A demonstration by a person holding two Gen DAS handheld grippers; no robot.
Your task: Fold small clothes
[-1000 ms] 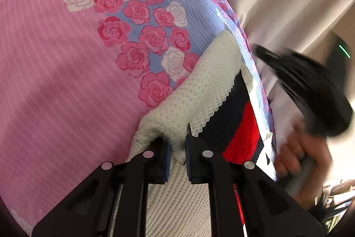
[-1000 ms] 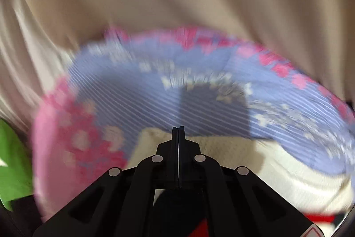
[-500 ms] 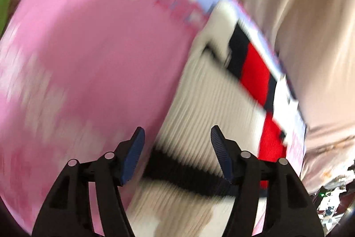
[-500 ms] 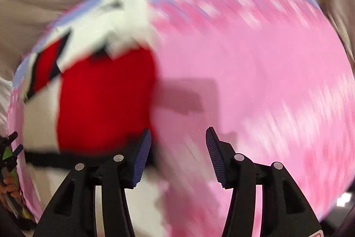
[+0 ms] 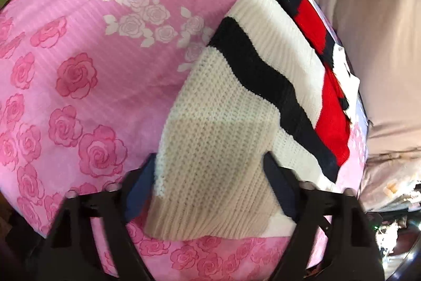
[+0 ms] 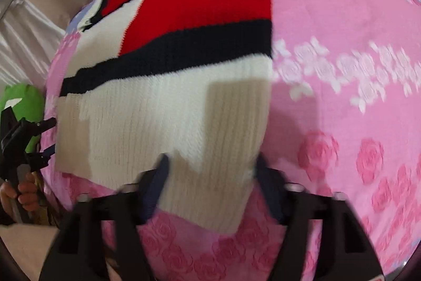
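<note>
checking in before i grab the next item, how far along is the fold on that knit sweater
Partly done: the cream, navy and red knit sweater lies folded into a narrow strip on the pink rose-print cloth. In hand: the left gripper and right gripper straddle its ribbed end, jaws just closing, pads not visibly pressing. Left: grip that end and fold it over.

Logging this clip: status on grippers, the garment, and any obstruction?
Left gripper and right gripper open, jaws just closing, each astride the knit sweater's cream hem. Sweater lies folded on pink rose bedspread. Nothing in the way.
</note>
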